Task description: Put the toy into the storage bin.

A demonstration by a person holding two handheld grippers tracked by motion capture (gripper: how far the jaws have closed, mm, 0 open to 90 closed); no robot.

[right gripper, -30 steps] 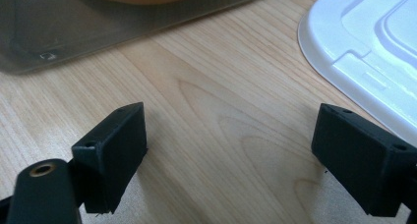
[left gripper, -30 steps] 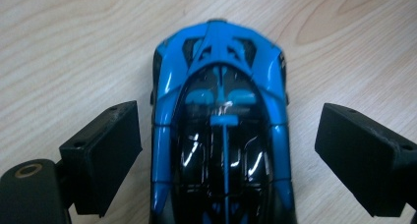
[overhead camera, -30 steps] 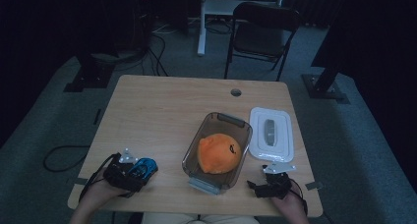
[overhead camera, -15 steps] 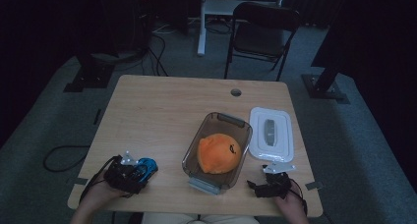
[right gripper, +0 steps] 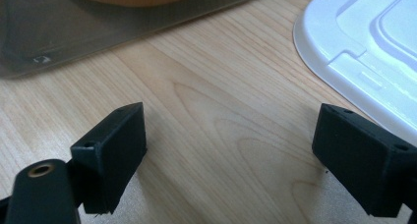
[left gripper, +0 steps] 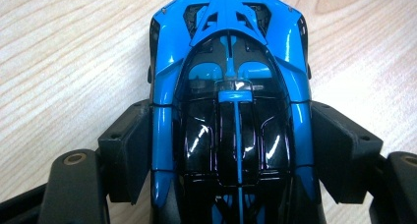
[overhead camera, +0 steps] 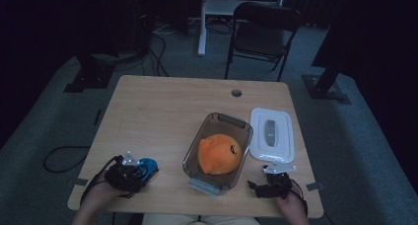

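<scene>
Blue toy car (left gripper: 231,111) sits near the table's (overhead camera: 162,111) front-left edge, the left gripper (left gripper: 231,150) having just closed onto its sides. Broad bare wood lies beyond it. The right gripper (right gripper: 231,160) rests spread near the front-right edge, between the clear container (overhead camera: 197,158) and white lid (overhead camera: 283,153).

Blue and black toy car (left gripper: 231,111) between black claw pads on a pale wood-grain bench (overhead camera: 167,116).

Ahead of the right claw (right gripper: 231,160) lie a white lid (right gripper: 373,52) and a smoky clear tub (overhead camera: 218,151) holding an orange thing (overhead camera: 220,153) with what looks like a small dark mark, hard to read in the dim light.
</scene>
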